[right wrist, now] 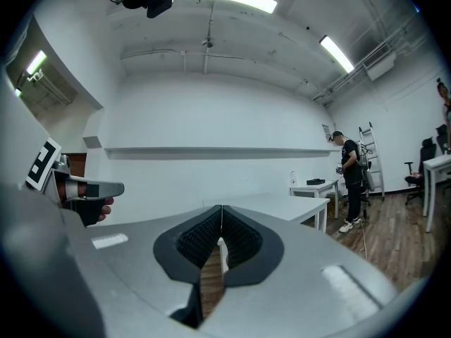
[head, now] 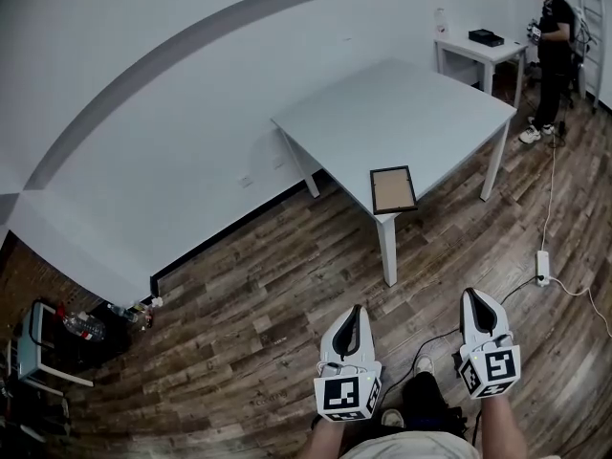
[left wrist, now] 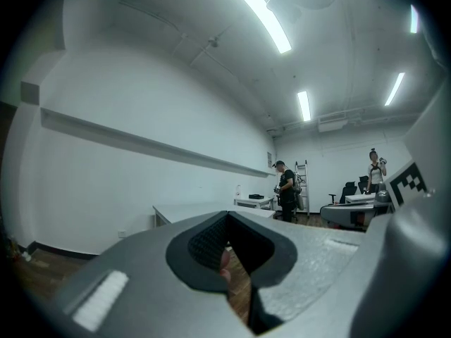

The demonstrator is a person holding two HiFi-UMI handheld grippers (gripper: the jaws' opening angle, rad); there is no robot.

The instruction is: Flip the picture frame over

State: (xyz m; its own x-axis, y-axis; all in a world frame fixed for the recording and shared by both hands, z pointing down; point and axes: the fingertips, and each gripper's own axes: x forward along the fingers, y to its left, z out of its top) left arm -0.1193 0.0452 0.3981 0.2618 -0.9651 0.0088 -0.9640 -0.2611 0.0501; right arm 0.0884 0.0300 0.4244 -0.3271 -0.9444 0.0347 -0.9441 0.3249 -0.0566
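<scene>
Well short of the table (head: pixel 402 113), the left gripper (head: pixel 357 314) and right gripper (head: pixel 474 298) both hang over the floor (head: pixel 277 285), jaws together and empty; the picture frame (head: pixel 393 189) lies flat at the table's near corner, ahead of them.

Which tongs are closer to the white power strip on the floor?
Right. The right tongs hang just left of the power strip; the left tongs are farther left, beyond the right ones.

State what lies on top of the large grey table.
A picture frame lies flat at the near corner of the table; nothing else shows on it. The frame's underside and the tabletop beneath it are covered.
</scene>
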